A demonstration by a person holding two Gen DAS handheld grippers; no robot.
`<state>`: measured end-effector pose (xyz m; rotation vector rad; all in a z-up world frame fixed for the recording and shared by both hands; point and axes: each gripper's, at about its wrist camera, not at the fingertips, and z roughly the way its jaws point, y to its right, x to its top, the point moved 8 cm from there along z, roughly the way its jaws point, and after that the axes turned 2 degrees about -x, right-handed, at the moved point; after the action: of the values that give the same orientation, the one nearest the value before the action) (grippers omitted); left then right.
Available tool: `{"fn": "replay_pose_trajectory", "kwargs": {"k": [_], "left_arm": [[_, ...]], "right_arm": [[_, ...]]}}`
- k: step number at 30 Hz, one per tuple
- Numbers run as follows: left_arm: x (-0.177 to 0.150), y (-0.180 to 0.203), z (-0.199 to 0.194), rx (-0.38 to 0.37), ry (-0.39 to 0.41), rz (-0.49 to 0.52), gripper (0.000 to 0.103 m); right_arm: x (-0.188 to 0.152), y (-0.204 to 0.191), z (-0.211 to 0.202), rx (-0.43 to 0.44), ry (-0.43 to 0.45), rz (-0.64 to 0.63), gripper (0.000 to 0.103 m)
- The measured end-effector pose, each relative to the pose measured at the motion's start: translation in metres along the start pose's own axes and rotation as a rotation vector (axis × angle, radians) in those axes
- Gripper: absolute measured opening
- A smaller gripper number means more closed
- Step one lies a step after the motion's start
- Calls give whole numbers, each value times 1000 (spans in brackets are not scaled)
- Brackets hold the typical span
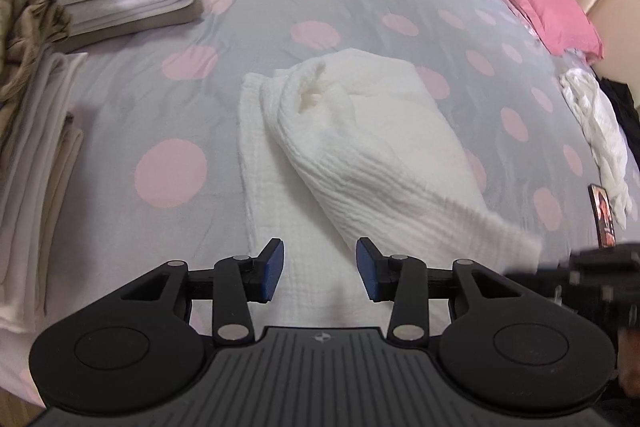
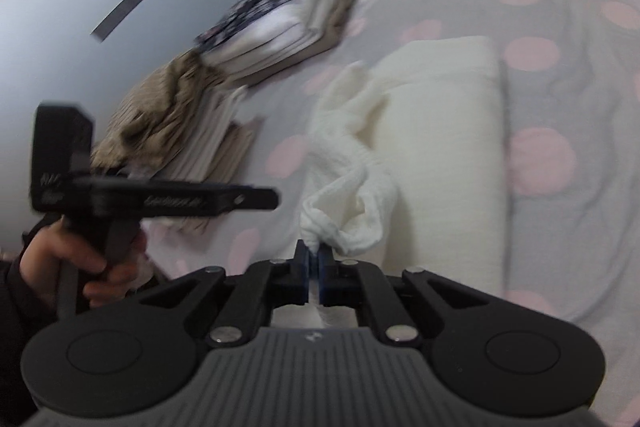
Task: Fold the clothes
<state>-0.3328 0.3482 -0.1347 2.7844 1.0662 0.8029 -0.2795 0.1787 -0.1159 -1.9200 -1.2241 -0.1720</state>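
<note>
On the spotted bed, right tongs pinch white cloth.

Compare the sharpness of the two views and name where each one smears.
Left wrist view: mostly sharp, the white garment crisp; only the right gripper at the edge smears. Right wrist view: motion-blurred throughout, folded stack and left gripper soft; fisheye bends both.

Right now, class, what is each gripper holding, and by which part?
The right gripper pinches a bunched corner of the white cloth. The left gripper is open, holding nothing.
</note>
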Motion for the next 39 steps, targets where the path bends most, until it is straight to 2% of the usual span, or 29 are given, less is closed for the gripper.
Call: {"fn": "replay_pose_trajectory", "kwargs": {"k": [8, 13, 18, 21, 22, 24, 26, 27, 28, 31, 34, 39], "left_arm": [[-4, -29, -6, -5, 8, -128, 38], [-10, -38, -2, 7, -4, -137, 38], [-13, -48, 2, 13, -2, -156, 38], [-13, -50, 3, 13, 8, -159, 43], [-13, -49, 4, 14, 11, -156, 43], [-13, -49, 5, 15, 13, -145, 46], [-11, -49, 8, 14, 17, -140, 49], [-10, -49, 9, 10, 20, -139, 51], [-8, -49, 11, 3, 26, -140, 52], [2, -50, 20, -13, 47, -145, 55], [11, -54, 33, 14, 41, -146, 55], [31, -63, 51, 23, 64, -144, 55]], "right_arm": [[-27, -57, 55, 81, -125, -146, 4], [-43, -65, 92, 66, -193, -169, 5], [-51, -65, 111, 53, -221, -167, 5], [-52, -64, 120, 44, -238, -160, 14], [-53, -64, 120, 44, -240, -160, 22], [-51, -66, 113, 50, -222, -176, 31], [-44, -67, 98, 55, -196, -203, 34], [-39, -66, 90, 53, -183, -207, 40], [-32, -62, 78, 45, -157, -207, 48], [-4, -43, 45, -7, -73, -196, 57], [25, -7, 21, -118, 4, -156, 58], [50, 60, 9, -257, 40, 6, 59]]}}
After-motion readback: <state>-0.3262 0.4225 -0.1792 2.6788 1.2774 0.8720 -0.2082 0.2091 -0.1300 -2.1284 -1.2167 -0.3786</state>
